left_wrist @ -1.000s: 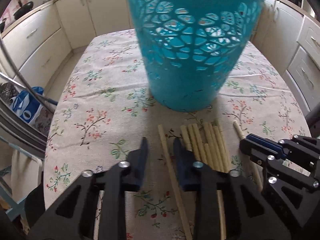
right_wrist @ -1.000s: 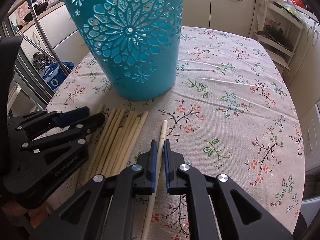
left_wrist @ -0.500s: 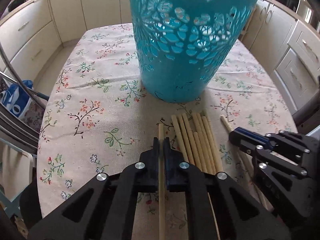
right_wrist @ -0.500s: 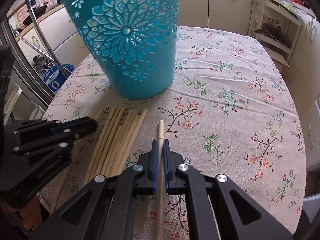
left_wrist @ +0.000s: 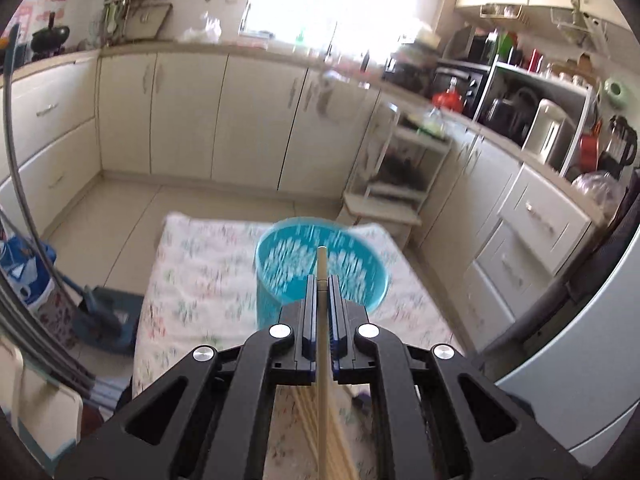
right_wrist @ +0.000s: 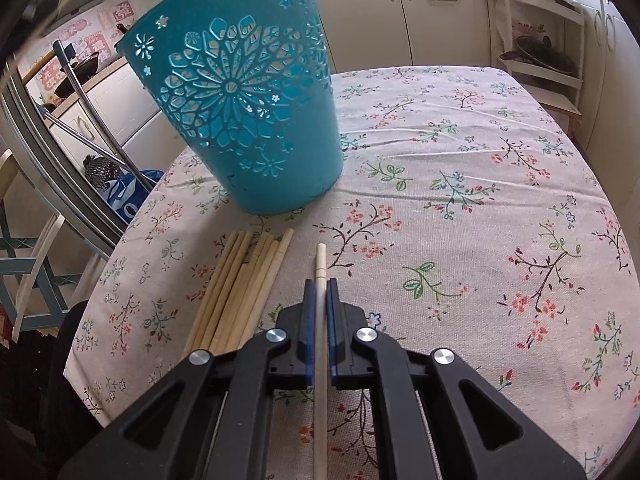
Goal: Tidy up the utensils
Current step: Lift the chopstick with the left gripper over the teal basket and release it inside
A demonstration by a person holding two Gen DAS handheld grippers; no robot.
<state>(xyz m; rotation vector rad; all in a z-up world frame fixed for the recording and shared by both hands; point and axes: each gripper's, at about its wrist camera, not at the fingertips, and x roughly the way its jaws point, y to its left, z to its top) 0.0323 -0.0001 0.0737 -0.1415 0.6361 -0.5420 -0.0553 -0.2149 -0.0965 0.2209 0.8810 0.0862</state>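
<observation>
**Both grippers hold a chopstick; the bin waits ahead**

The left gripper [left_wrist: 321,284] is clamped tight on one chopstick [left_wrist: 321,344], which runs straight out between its fingers with a short tip showing past them. Ahead of and below those fingers stands the bin [left_wrist: 320,268], its open mouth in view on the table [left_wrist: 192,264]. The picture is blurred, so finer detail there is lost.

The right gripper [right_wrist: 320,292] is likewise closed on a pale chopstick [right_wrist: 320,272], tip just beyond the fingers and low over the cloth. Just left of its fingers lies the bundle [right_wrist: 244,280] of loose chopsticks; the bin [right_wrist: 248,100] stands beyond them.

Judged by looks, the sticks are light, stiff and smooth, so they may pivot or slide in a narrow pinch. A hold near the middle should keep each one balanced; here the grip looks closer to the front end, leaving a long tail behind that could swing.
</observation>
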